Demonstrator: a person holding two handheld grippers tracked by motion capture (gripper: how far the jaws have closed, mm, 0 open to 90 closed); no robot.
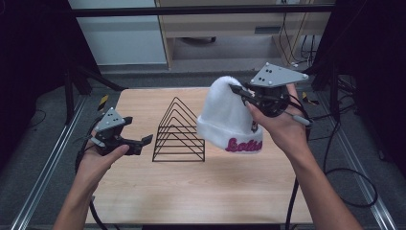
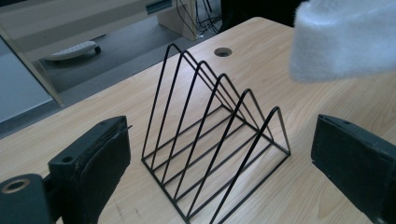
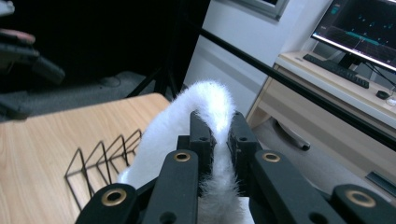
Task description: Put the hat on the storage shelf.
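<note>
The right tongs (image 1: 238,90) are pinching the crown of a fuzzy white beanie (image 1: 226,115), and in the right gripper view the fabric is bulging up between the closed jaws, hiding the hat's lower part behind them. In the high view the hand is covering the right end of the pink lettering on the cuff, so the word is not readable. The beanie is hanging upright, long axis vertical, cuff down, at the right-centre of the surface (image 1: 191,191); whether the cuff is touching the wood is not clear. Just beside it on the left, a black wire rack (image 1: 179,132) of triangular dividers is standing, its row running front to back. The left tongs (image 1: 143,142) are gaping wide, holding nothing, aimed at the rack from near the surface's left edge. The near half of the surface is lying bare.
</note>
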